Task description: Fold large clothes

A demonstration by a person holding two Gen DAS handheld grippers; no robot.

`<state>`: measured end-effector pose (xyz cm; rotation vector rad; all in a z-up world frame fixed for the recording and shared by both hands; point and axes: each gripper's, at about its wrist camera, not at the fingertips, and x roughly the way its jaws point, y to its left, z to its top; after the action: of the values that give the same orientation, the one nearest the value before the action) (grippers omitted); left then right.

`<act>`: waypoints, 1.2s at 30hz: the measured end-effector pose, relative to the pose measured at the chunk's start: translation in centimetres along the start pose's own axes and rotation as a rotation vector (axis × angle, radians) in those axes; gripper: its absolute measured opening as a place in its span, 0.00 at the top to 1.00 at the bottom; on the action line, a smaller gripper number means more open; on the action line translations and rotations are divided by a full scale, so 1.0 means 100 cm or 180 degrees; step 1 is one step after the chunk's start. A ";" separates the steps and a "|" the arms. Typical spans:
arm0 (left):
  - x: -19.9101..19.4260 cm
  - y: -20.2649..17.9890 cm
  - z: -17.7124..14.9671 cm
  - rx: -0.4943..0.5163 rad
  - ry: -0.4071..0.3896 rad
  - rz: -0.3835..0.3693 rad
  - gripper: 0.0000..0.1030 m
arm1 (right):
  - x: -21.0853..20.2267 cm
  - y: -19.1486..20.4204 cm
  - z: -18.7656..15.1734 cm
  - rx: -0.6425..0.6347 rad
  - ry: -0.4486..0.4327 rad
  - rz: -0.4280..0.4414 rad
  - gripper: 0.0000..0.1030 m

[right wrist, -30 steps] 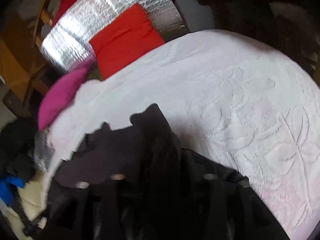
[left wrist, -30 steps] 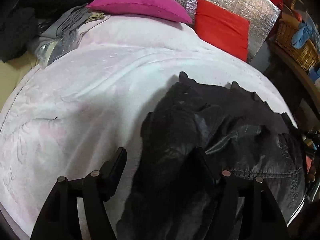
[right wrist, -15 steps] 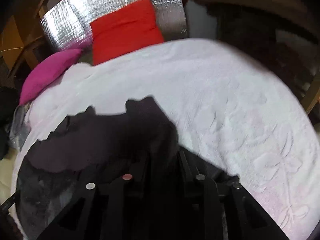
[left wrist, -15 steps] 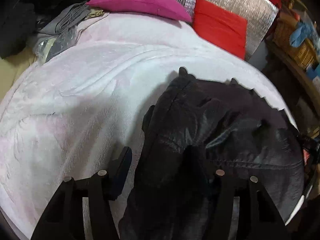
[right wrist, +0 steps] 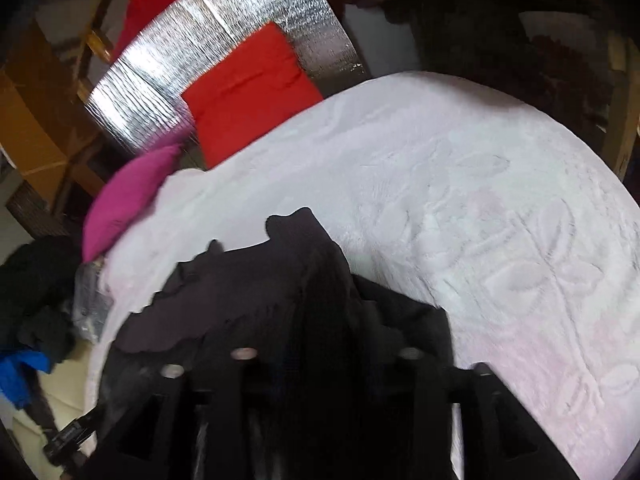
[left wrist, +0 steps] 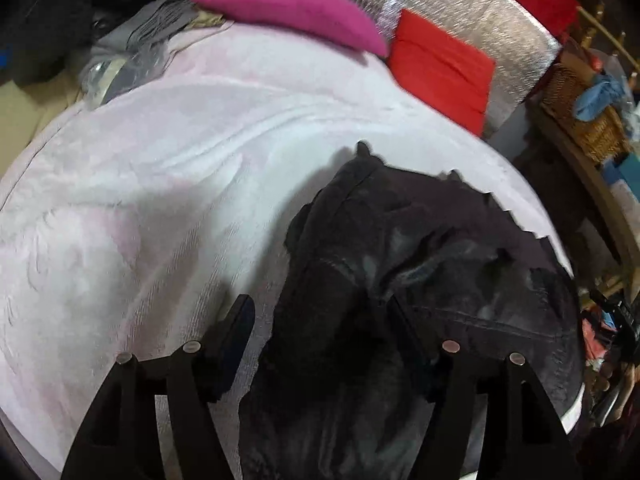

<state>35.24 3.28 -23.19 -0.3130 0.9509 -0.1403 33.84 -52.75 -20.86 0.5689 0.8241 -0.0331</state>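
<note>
Pale pink bedspread [left wrist: 168, 184] covers pretty much the whole bed, embossed with a leaf pattern, and that's our work surface. At the head end we count two cushions: one magenta cushion [left wrist: 292, 12] and one red cushion [left wrist: 440, 68], both propped against a silver quilted foil panel [left wrist: 472, 20]. Off to one side there's one wicker basket [left wrist: 588, 120] with something blue in it, plus a grey heap of fabric [left wrist: 152, 28] near the magenta one.

One garment only on the bed: a big dark jacket [left wrist: 400, 280], crumpled, lying toward the near edge with a purplish lining panel showing at its far side.

Two tools in play. Our left tool [left wrist: 320, 332] has its jaws spread wide after a quick dip and reopen; one finger sits over the bare bedspread, the other is over the jacket, and a fold of jacket lies between them without being pinched. Our right tool [right wrist: 320, 360] just popped its jaws back open too, from nearly shut. It's blurry, but a ridge of dark jacket fabric runs up between the fingers and we don't see the pads pressing on it.
</note>
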 end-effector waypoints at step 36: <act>0.051 0.014 0.006 -0.0168 0.1201 -0.1813 0.08 | 0.055 -0.040 -0.040 0.0098 0.1230 0.1325 0.17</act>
<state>38.62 3.39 -27.29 -0.6164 1.2187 -0.7159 33.95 -53.20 -28.77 0.7804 1.0648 0.4580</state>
